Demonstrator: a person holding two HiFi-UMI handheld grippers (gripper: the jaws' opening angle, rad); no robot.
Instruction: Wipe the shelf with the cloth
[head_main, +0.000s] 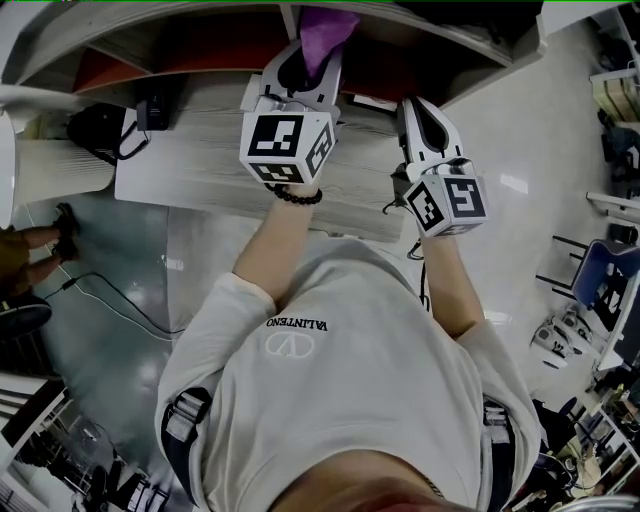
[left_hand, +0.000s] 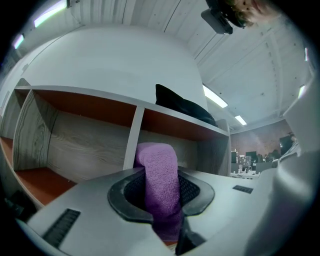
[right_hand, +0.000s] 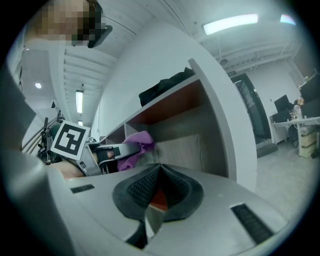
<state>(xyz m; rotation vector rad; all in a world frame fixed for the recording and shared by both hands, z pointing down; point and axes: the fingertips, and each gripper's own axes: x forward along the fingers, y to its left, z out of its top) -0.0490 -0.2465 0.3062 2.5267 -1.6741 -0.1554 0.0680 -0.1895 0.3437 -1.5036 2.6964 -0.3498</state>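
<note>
A purple cloth (head_main: 326, 34) hangs pinched in my left gripper (head_main: 306, 62), which is shut on it and held up at the shelf's (head_main: 190, 52) opening. In the left gripper view the cloth (left_hand: 160, 180) stands up between the jaws of the gripper (left_hand: 161, 197), in front of the white divider (left_hand: 132, 140) and the red-brown shelf floor (left_hand: 37, 182). My right gripper (head_main: 421, 116) hovers to the right, over the table edge; its jaws (right_hand: 159, 192) meet with nothing between them. Its view also shows the cloth (right_hand: 136, 146) and the left gripper (right_hand: 117, 151).
A grey wood-grain table (head_main: 200, 165) lies below the shelf, with a black device (head_main: 100, 130) and its cable at the left end. A black bag (left_hand: 182, 107) lies on top of the shelf. A blue chair (head_main: 605, 280) stands at the right, and a person's legs (head_main: 35, 240) at the left.
</note>
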